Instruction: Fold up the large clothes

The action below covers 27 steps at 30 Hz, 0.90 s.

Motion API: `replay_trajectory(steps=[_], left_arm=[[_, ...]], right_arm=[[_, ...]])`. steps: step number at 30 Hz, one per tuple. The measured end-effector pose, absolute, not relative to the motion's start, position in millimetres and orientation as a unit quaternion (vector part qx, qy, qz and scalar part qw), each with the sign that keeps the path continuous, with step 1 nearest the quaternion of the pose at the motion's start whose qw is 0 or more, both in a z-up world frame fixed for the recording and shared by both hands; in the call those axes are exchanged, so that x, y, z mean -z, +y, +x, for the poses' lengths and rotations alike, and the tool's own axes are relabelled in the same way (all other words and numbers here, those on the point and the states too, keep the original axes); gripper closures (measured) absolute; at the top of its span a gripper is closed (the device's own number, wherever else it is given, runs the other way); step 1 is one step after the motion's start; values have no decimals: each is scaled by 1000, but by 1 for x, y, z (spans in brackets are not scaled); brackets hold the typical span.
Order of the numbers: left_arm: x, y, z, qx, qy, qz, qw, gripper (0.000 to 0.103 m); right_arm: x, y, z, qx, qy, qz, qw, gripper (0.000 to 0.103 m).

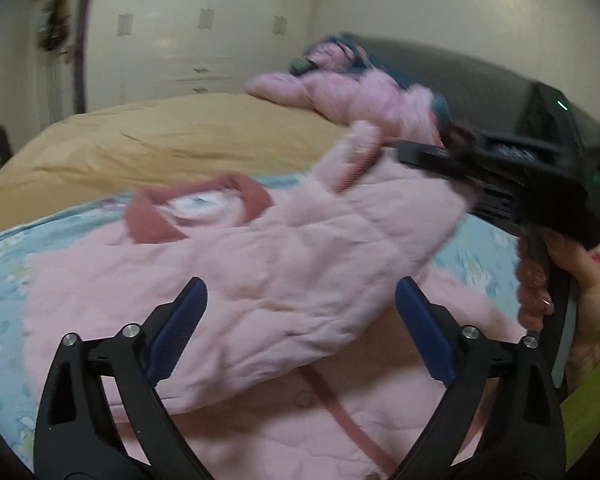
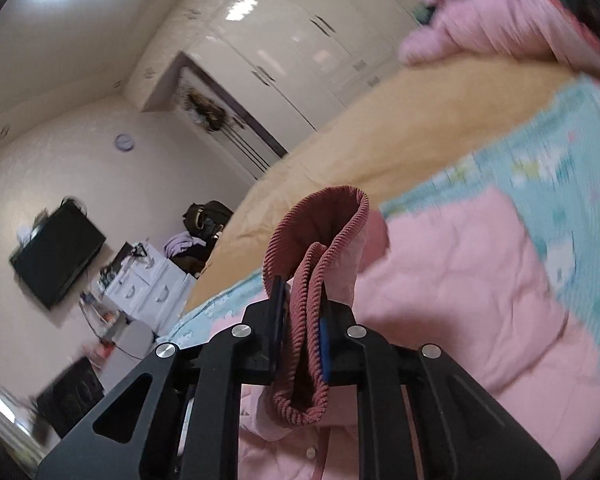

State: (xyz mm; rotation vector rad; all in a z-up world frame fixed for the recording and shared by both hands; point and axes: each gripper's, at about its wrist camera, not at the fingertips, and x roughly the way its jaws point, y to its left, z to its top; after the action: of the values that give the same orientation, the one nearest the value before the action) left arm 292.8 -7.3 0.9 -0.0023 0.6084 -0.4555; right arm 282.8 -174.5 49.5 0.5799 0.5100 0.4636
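I have the pink quilted jacket (image 1: 236,280) spread on the bed, lying on a light blue printed sheet (image 1: 4,280), with a tan blanket (image 1: 172,140) covering the far part of the mattress. Its dusty-rose collar (image 1: 204,208) sits toward the far left, and a darker placket strip with buttons runs down the near part of the garment.

My left gripper (image 1: 300,308) hovers just above the jacket body with its jaws spread wide, blue pads showing, nothing between them.

My right gripper (image 2: 300,320) is at the right of the left wrist view, held in a hand (image 1: 572,292), and its jaws are clamped on the ribbed rose cuff (image 2: 320,248) of one sleeve. The sleeve (image 1: 380,208) is lifted off the bed and stretches from the gripper across the jacket's front. In the right wrist view the cuff stands bunched between the pads, folded over on itself.

At the far right of the bed lies a heap of other pink clothes (image 1: 340,92) against a dark headboard (image 1: 460,76). White wardrobe doors (image 1: 204,40) line the far wall, and a black television (image 2: 56,256) hangs on the left wall above a cluttered white dresser (image 2: 148,280).
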Motion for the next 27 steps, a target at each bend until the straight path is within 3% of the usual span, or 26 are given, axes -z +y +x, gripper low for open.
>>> replay_trajectory(steps=[7, 14, 19, 23, 27], left_arm=[[-4, 79, 310, 86, 303, -92, 945, 10], [11, 132, 318, 17, 320, -171, 932, 11], [17, 131, 320, 39, 327, -185, 926, 35], [20, 126, 323, 46, 335, -182, 923, 47], [28, 122, 328, 53, 348, -182, 918, 47]], right_arm=[[-102, -159, 267, -230, 151, 177, 945, 91], [-92, -153, 281, -202, 154, 143, 957, 91], [-68, -156, 291, -187, 173, 150, 955, 91], [-54, -163, 299, -175, 189, 164, 952, 91], [-44, -167, 307, -154, 209, 167, 951, 91]])
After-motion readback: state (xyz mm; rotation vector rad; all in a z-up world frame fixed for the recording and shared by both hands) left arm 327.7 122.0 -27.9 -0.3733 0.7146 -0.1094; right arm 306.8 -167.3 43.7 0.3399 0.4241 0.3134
